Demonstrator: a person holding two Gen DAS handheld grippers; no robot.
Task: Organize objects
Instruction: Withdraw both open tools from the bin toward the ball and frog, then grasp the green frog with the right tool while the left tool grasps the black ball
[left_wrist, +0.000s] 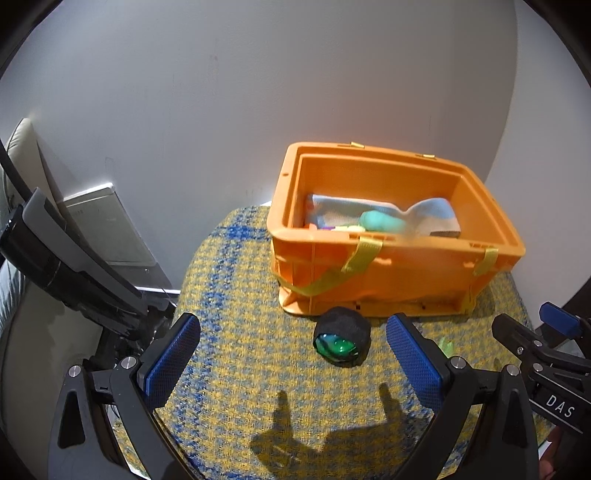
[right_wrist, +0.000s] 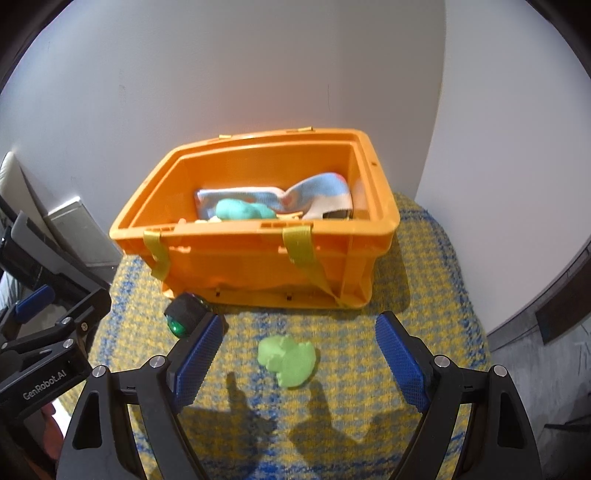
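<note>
An orange crate (left_wrist: 399, 273) (right_wrist: 258, 258) with yellow straps stands on a yellow-and-blue woven cloth. It holds a pale blue towel (left_wrist: 369, 210) (right_wrist: 314, 195), a teal soft toy (left_wrist: 380, 221) (right_wrist: 240, 210) and other small items. A black ball with a green window (left_wrist: 341, 341) (right_wrist: 184, 317) lies on the cloth just before the crate. My left gripper (left_wrist: 293, 354) is open, the ball between and just beyond its fingertips. A light green soft toy (right_wrist: 290, 360) lies on the cloth. My right gripper (right_wrist: 295, 354) is open around it, not touching.
The cloth (left_wrist: 240, 369) (right_wrist: 424, 258) covers a rounded seat against a white wall (left_wrist: 221, 92). A grey panel (left_wrist: 107, 225) and dark furniture parts (left_wrist: 55, 258) stand at the left. The right gripper's body (left_wrist: 546, 362) shows in the left wrist view.
</note>
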